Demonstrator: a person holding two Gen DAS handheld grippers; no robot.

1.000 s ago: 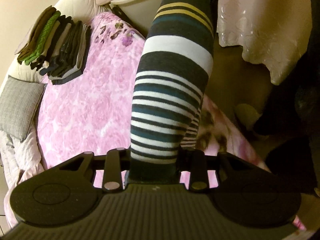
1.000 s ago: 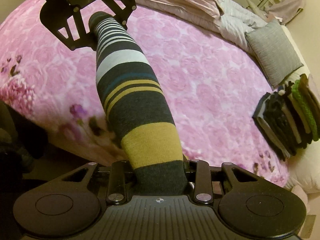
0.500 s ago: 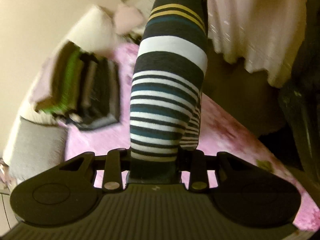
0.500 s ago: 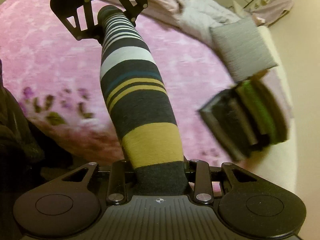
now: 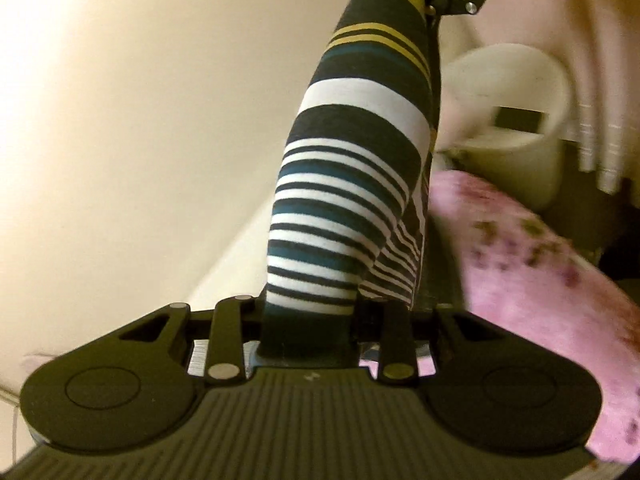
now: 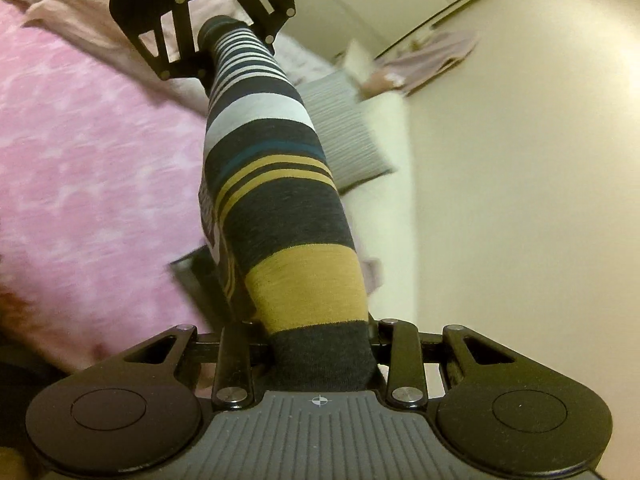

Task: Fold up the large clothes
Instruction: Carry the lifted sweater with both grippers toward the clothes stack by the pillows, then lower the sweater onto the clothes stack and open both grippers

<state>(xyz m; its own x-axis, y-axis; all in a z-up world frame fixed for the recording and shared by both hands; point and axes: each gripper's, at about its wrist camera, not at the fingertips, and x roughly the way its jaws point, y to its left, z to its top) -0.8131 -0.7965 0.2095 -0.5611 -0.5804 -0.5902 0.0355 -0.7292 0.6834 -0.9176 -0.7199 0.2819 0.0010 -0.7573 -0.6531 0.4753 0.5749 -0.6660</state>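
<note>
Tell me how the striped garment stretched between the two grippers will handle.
The striped garment is probably soft and floppy: a loose layer droops beneath the taut span. It looks like a light knit. It likely stretches a bit, being pulled tight between left gripper and right gripper.

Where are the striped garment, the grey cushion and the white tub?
striped garment [image 6: 296, 216], right wrist view, on its dark middle band.
grey cushion [image 6: 344, 128], right wrist view, on its ribbed face.
white tub [image 5: 516, 152], left wrist view, on its front wall.

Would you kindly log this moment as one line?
left gripper: shut on striped garment | right gripper: shut on striped garment | garment stretched between them above pink bedspread
</note>
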